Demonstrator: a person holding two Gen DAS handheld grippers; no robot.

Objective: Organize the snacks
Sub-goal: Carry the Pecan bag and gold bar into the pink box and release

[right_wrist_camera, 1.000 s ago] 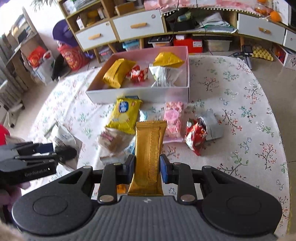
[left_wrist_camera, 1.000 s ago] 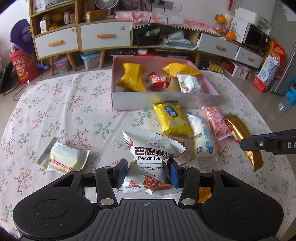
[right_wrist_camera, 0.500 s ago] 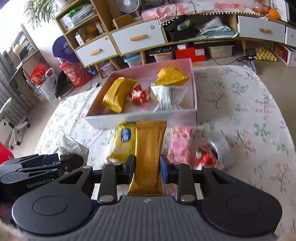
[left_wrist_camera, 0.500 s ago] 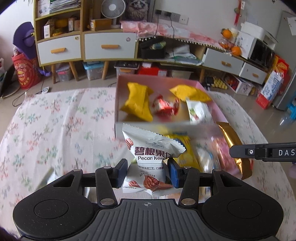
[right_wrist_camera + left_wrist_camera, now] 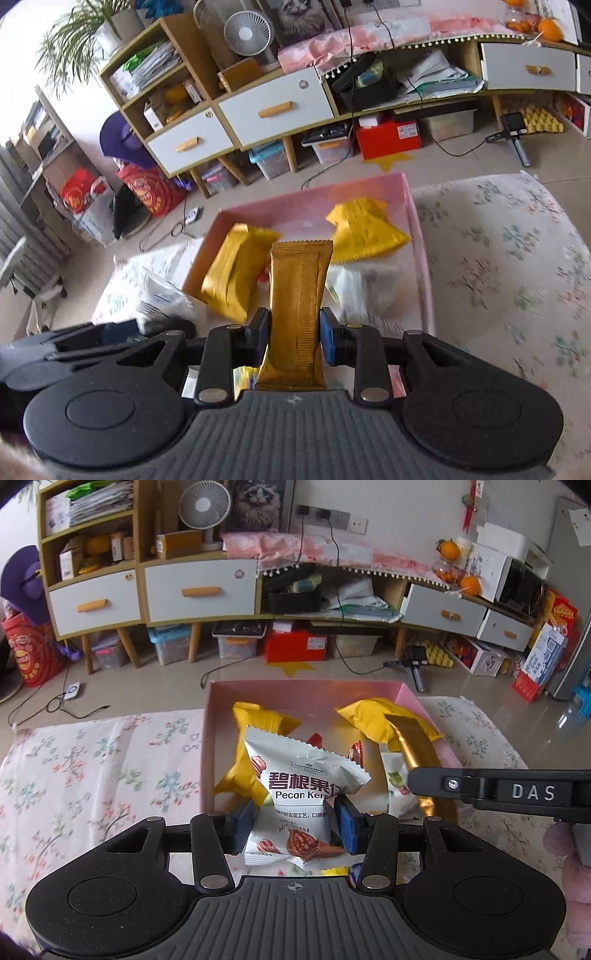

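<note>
Over the pink box (image 5: 406,694), the white pecan packet (image 5: 295,794) is pinched in the left gripper (image 5: 295,825) and the gold bar (image 5: 299,310) in the right gripper (image 5: 294,338). Two yellow bags (image 5: 231,280) lie inside; the box stands on a floral tablecloth (image 5: 92,775).

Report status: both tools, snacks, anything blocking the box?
Left tool shut on white pecan packet. Right tool shut on gold foil bar. Both over pink cardboard box; yellow pouches lie beneath.

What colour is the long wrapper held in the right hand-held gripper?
Gold. The bar shows best in the right wrist view, clamped in the right hand-held gripper.
</note>
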